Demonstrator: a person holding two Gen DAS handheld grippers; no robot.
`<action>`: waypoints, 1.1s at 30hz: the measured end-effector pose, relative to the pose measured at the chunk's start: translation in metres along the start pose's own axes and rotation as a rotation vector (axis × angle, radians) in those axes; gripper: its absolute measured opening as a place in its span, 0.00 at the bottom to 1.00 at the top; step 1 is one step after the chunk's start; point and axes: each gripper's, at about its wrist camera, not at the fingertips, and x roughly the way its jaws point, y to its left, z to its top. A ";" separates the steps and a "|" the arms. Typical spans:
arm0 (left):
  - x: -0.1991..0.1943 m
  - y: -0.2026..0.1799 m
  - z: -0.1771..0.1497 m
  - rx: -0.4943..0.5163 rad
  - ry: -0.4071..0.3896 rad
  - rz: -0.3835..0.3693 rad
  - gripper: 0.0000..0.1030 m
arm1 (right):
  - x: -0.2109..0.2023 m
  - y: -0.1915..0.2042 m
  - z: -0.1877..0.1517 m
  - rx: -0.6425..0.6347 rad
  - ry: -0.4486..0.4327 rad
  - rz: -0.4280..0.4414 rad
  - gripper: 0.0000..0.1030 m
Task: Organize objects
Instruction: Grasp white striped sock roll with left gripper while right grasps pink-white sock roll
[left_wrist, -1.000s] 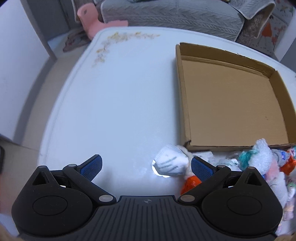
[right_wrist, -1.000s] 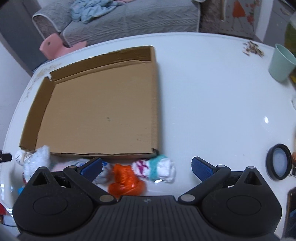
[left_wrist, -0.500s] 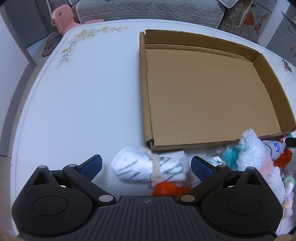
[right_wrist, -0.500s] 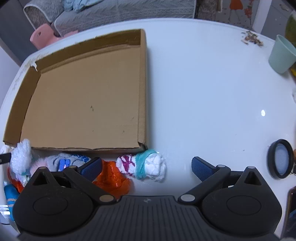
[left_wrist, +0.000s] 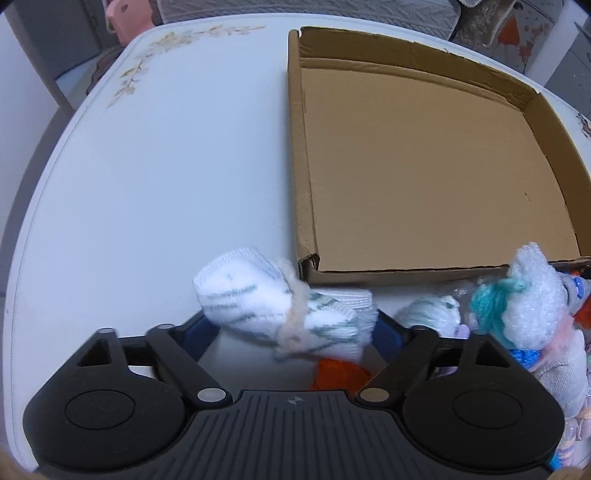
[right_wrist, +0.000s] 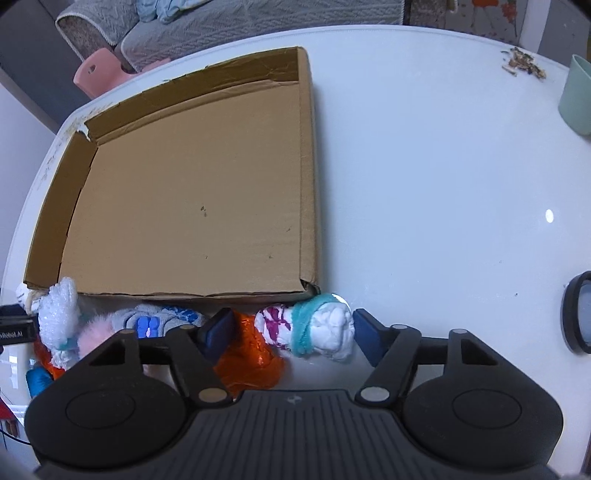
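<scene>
While both grippers closed in, rolled socks sat between their jaws.
The left gripper (left_wrist: 290, 330) pinched a green-striped bundle (left_wrist: 280, 308); the right gripper (right_wrist: 291, 332) bracketed a teal-banded bundle (right_wrist: 310, 328) and orange roll (right_wrist: 249, 363), beside the cardboard tray (right_wrist: 308, 184).

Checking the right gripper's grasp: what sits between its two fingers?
In the right wrist view, the right gripper, jaws just closing, brackets a rolled white sock bundle with a teal band and part of an orange bundle.
</scene>
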 end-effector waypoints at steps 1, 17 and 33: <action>-0.001 0.001 0.000 -0.008 0.006 -0.008 0.82 | -0.002 -0.002 -0.001 0.005 -0.001 0.000 0.59; -0.015 0.019 -0.010 -0.037 0.005 -0.003 0.82 | -0.007 0.018 -0.018 -0.086 0.023 -0.037 0.61; -0.017 0.018 -0.011 0.015 -0.005 0.016 0.79 | -0.039 0.003 -0.046 -0.109 0.056 -0.048 0.18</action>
